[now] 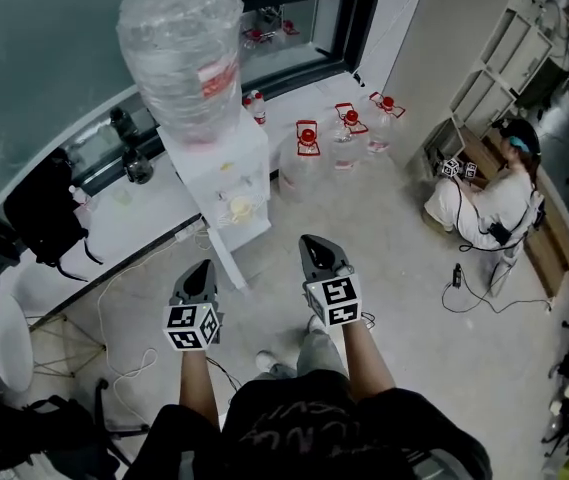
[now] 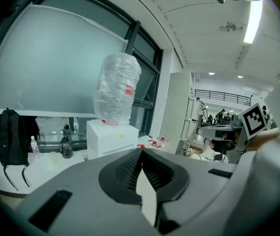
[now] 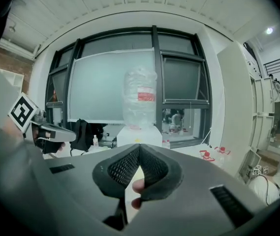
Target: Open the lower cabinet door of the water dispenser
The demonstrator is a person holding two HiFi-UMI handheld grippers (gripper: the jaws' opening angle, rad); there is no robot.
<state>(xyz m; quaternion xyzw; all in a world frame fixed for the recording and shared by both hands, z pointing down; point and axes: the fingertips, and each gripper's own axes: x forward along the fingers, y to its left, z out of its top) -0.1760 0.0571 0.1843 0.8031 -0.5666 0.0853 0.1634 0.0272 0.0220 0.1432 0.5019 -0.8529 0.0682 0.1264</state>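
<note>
Left tongs (image 1: 202, 268) and right tongs (image 1: 314, 243) are both closed on nothing, held side by side just short of the water dispenser (image 1: 232, 183) and apart from it. The dispenser stands on the floor (image 1: 404, 268) by the window ledge (image 1: 134, 218), with a clear bottle (image 1: 182, 48) upturned on top. Right of it sit red-capped jugs (image 1: 308, 140), and farther right a seated person (image 1: 494, 203).

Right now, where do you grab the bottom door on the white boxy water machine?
Probably the free upright edge of the lower door of the white box-shaped water dispenser, coming in low from its tap side, which faces the head camera. Seen from above, the door is a flat narrow strip; no handle shows, so which edge swings free I cannot tell.
</note>
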